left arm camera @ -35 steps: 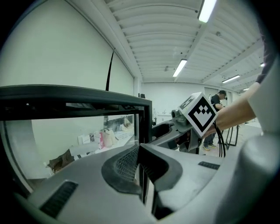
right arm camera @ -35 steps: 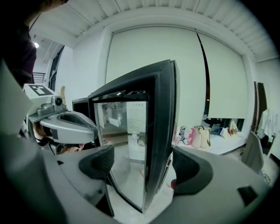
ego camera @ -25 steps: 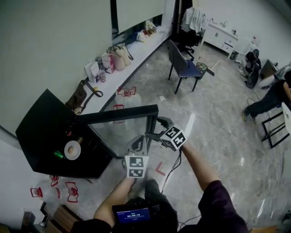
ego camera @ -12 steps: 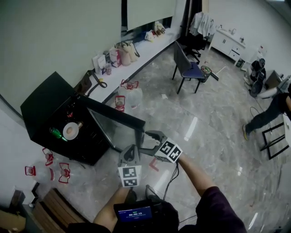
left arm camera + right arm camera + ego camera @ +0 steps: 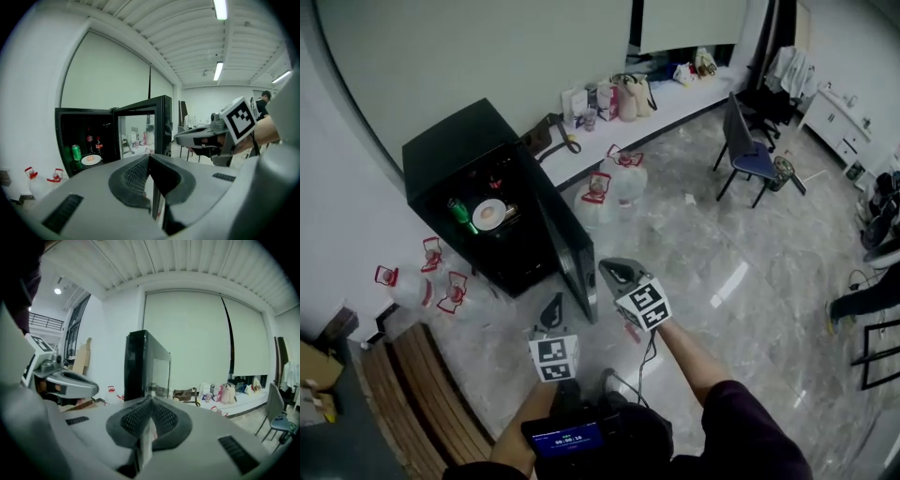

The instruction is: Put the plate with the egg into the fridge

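Plate [image 5: 488, 214] in fridge [image 5: 455, 150] on glossy floor [image 5: 731, 239]

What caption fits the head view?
The plate with egg rests in the open black fridge; left gripper shut, right gripper just closed on nothing, both near the door.

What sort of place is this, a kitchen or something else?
Probably an office or lab workroom, not a kitchen: a small black fridge stands on a polished floor, bags line a long white ledge, and an office chair sits nearby.
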`<state>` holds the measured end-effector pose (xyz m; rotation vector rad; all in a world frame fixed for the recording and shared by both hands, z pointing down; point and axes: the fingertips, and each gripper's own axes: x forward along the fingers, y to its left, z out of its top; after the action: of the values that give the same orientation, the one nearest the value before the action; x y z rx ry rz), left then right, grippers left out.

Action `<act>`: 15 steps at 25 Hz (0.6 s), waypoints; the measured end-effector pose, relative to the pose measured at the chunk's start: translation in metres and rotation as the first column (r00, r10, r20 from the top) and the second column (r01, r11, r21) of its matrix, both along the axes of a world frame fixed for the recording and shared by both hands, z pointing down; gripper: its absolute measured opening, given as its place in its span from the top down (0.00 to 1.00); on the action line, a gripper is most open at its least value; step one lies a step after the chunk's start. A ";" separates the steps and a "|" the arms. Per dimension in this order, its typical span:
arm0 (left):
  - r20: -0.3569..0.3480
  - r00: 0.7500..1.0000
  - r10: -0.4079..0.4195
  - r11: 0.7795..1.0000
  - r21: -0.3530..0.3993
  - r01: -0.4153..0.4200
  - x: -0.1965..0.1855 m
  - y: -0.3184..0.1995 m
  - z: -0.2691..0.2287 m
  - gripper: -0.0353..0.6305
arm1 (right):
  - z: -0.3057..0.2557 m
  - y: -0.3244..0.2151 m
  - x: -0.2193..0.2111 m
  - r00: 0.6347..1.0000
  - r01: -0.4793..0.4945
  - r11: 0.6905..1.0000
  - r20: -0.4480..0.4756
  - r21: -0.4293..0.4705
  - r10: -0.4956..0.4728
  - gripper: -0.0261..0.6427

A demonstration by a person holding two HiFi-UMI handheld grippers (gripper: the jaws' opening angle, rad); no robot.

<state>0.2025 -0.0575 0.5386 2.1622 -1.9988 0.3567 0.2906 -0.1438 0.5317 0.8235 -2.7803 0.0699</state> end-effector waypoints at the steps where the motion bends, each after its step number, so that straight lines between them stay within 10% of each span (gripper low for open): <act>1: 0.006 1.000 -0.022 1.000 -0.001 0.022 -0.008 0.007 0.000 0.93 | 0.000 -0.002 -0.006 1.000 -0.005 1.000 -0.008 0.002 0.005 0.95; 15: 0.037 0.983 -0.182 0.983 0.014 0.181 -0.099 0.050 -0.009 0.93 | -0.006 0.071 -0.151 0.964 0.264 0.964 -0.024 0.038 -0.264 0.95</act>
<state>0.1032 -0.0071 0.5300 1.9721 -2.2015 0.3636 0.1394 -0.0729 0.5260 0.4520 -2.8537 -0.0420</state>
